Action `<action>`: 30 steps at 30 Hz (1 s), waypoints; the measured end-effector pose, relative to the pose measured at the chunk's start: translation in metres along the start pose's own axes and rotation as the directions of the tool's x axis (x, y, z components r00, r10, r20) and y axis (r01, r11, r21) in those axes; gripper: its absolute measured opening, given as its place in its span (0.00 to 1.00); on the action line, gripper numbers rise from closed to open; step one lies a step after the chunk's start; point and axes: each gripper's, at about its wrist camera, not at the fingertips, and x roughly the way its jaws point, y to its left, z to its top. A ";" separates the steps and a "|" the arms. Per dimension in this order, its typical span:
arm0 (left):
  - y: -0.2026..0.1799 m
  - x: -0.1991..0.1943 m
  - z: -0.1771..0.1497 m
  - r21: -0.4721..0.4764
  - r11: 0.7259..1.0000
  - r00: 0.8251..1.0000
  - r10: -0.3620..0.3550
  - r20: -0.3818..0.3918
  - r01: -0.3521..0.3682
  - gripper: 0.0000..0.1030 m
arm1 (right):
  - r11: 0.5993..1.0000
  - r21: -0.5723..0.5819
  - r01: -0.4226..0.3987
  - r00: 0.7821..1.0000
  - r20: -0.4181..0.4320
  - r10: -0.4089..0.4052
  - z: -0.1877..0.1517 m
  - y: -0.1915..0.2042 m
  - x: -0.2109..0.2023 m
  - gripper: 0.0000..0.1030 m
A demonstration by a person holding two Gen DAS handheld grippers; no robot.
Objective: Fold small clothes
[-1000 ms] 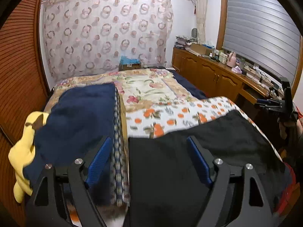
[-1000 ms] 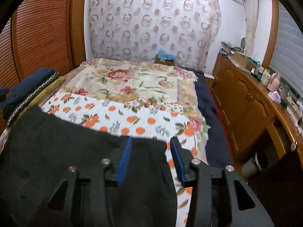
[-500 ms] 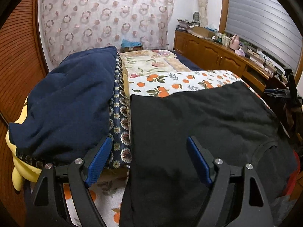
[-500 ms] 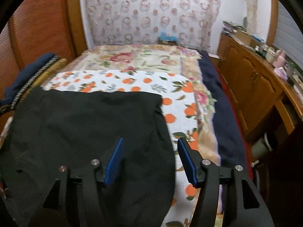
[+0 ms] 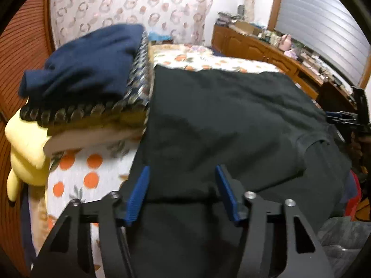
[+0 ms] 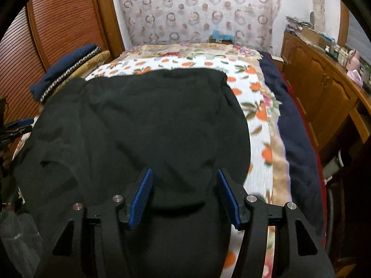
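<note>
Indoor artificial light, moderately dim, warm cast. Strong fisheye bend in both views, black vignette in the corners. Left wrist view is motion-blurred: navy folded pile (image 5: 90, 62) and orange-print sheet (image 5: 76, 173) smeared. Right wrist view sharper, slight smear on the sheet's right side. Black garment (image 6: 143, 125) reads nearly textureless, underexposed. Blue fingers (image 6: 141, 197) crisp. Window blind (image 5: 324, 23) brightest, mildly washed out.

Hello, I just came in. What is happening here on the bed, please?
A person holds two grippers over a black shirt spread flat on the bed's orange-print sheet. The left gripper and the right gripper are both open at the shirt's near edge, gripping nothing yet. A stack of folded blankets lies beside the shirt. No fold shows yet.
</note>
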 end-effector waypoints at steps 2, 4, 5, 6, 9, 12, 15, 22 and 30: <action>0.004 0.003 -0.003 -0.020 1.000 1.000 0.008 -0.011 -0.009 0.52 | 1.000 0.001 0.007 1.000 -0.005 -0.007 -0.005 -0.002 -0.001 0.57; 0.007 0.004 -0.005 -0.038 0.999 1.000 0.004 -0.018 -0.004 0.51 | 1.000 0.003 0.008 1.000 -0.007 -0.008 -0.007 -0.003 -0.003 0.53; 0.008 0.004 -0.005 -0.040 0.999 1.000 0.002 -0.020 -0.002 0.51 | 1.000 0.004 0.010 1.000 -0.007 -0.010 -0.007 -0.003 -0.004 0.52; 0.007 0.004 -0.006 -0.041 0.999 1.000 0.001 -0.020 -0.002 0.51 | 1.000 0.002 0.013 1.000 -0.009 -0.013 -0.007 -0.003 -0.005 0.50; 0.007 0.005 -0.012 -0.034 0.999 1.000 0.003 -0.024 -0.004 0.49 | 1.000 -0.002 0.015 1.000 -0.009 -0.015 -0.008 -0.005 -0.001 0.47; 0.007 0.005 -0.010 -0.035 0.999 1.000 0.004 -0.021 -0.005 0.42 | 1.000 -0.015 0.022 1.000 -0.006 -0.022 -0.007 0.000 0.004 0.39; 0.005 0.003 -0.011 -0.029 1.000 1.000 -0.009 -0.009 0.008 0.20 | 0.998 -0.038 0.041 0.999 0.014 -0.040 -0.009 0.004 0.007 0.21; -0.004 -0.014 -0.007 0.006 0.999 0.997 -0.036 0.067 0.036 0.08 | 0.998 -0.045 0.035 0.997 0.077 -0.032 -0.013 0.008 0.002 0.06; -0.006 -0.037 0.006 -0.009 0.999 0.987 -0.040 0.154 0.042 0.07 | 0.999 -0.029 0.032 0.983 0.181 -0.026 -0.013 0.008 -0.017 0.04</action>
